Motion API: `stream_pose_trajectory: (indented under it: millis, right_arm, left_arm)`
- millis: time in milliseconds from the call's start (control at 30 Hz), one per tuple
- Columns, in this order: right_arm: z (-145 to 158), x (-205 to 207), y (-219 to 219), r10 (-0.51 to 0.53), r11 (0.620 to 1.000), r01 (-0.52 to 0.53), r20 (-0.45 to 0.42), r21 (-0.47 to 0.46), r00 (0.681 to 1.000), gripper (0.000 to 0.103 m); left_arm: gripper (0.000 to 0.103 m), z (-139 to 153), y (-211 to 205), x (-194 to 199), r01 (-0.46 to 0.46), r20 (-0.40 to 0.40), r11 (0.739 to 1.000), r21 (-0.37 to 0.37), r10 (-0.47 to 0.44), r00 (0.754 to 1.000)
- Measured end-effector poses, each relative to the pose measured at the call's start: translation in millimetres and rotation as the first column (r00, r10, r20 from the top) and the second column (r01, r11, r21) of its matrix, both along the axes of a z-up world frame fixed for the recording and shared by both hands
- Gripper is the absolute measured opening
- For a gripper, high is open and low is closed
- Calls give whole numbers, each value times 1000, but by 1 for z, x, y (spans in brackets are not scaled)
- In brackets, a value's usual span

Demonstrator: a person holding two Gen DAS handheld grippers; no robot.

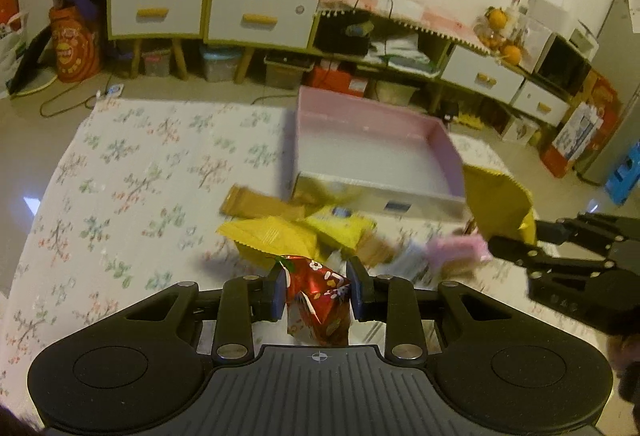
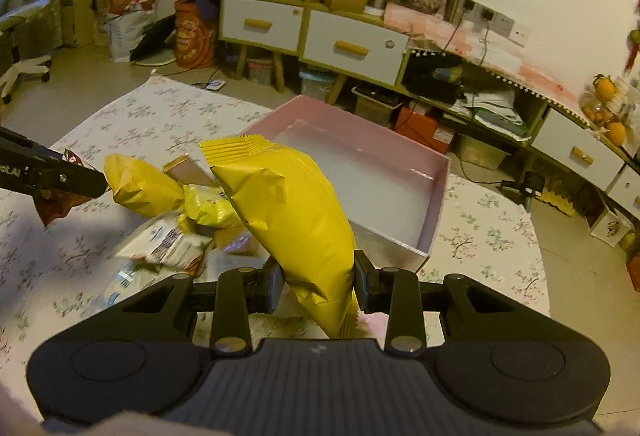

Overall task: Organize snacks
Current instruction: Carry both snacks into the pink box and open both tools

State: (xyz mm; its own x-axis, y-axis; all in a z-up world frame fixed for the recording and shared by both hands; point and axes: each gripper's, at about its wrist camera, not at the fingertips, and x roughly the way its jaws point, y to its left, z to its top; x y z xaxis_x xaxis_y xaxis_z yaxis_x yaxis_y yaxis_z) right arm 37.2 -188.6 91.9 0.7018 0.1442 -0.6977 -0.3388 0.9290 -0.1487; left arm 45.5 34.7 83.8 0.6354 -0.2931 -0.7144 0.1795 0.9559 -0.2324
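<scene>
Round table under a white cloth printed with small flower sprigs [image 1: 132, 164], bearing a shallow rectangular cardboard box with pink walls and a white floor [image 1: 446, 144], which serves as landmark. Against the box's near wall lies a heap of loose snack packets [image 1: 304, 232]: a flat brown wrapper, two yellow pouches, and pale and pink sachets, all touching or overlapping. Black left gripper [image 1: 318, 292], on the near side of that heap, with its jaws closed onto a crumpled red foil packet with white flower print [image 1: 320, 300], held clear of the cloth. Black right gripper [image 2: 318, 282], near the box's front corner, with its jaws closed onto the lower end of a large plain yellow pillow-shaped snack bag [image 2: 288, 212], which tilts up over the box's near wall and hides part of its floor. The left wrist view shows the right gripper from the side with the yellow bag's serrated top; the right wrist view shows the box's inside bare and the left gripper's finger at the heap's far side.
</scene>
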Motion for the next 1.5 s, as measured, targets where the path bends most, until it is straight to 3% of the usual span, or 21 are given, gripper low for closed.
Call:
stream_pose_trajectory:
  millis: [233, 400, 900, 1300, 1500]
  right_arm:
    - [-2, 24, -8, -43, 999, 44, -18, 29, 999, 32]
    - [-4, 46, -16, -77, 996, 78, -28, 48, 997, 32]
    - [-46, 131, -30, -142, 990, 142, -87, 1, 986, 32]
    - [-62, 156, -24, -163, 985, 157, -93, -66, 982, 33]
    - [-62, 157, -18, -149, 985, 141, -83, -102, 985, 36]
  left_arm:
    - [27, 22, -25, 23, 25, 43, 998, -54, -23, 999]
    - [27, 26, -47, 46, 49, 75, 999, -20, -47, 996]
    - [28, -32, -97, 159, 90, 81, 988, 122, -100, 992]
    - [28, -67, -109, 195, 118, 89, 970, 213, -140, 986]
    - [31, -74, -109, 200, 118, 88, 970, 214, -140, 986]
